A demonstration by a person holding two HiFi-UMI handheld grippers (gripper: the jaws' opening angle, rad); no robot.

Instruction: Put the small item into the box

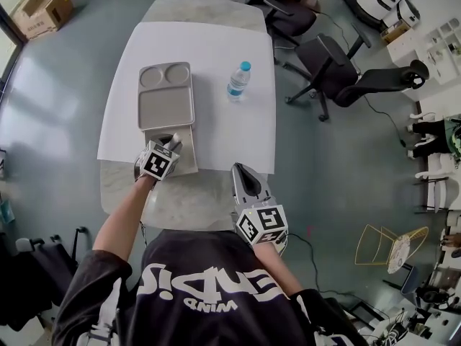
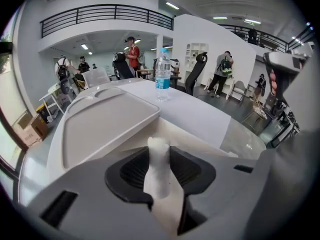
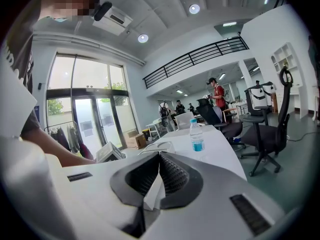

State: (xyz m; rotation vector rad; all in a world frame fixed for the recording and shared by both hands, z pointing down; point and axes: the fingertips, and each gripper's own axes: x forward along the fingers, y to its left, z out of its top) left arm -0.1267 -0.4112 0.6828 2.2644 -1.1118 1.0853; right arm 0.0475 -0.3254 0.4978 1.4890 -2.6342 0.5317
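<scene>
left gripper view shows the small item (image 2: 159, 171), a pale white, stick-like piece, standing up between the ribbed black pads of the left gripper (image 1: 171, 147). the jaws are clamped on its lower part and its top pokes out past the tips. it looks very light and probably a bit soft, like foam or wadded paper, though its material can't be told for sure. a gentle squeeze across its narrow sides, low on its length as it is held now, should do. a harder pinch might crush or bend it, and its rough surface is unlikely to slip.

just ahead of the item lies a cream box (image 1: 189, 157), with the gripper over its near part. whether the box's top is open can't be made out from here. a grey tray (image 1: 166, 107) with two round wells at its far end touches the box's far edge. a water bottle (image 1: 238, 80) stands upright further back to the right, well apart from both.

the right gripper (image 3: 158, 159) has its jaws together on nothing and hangs over the near edge of the tabletop (image 1: 187, 204), away from the box.
</scene>
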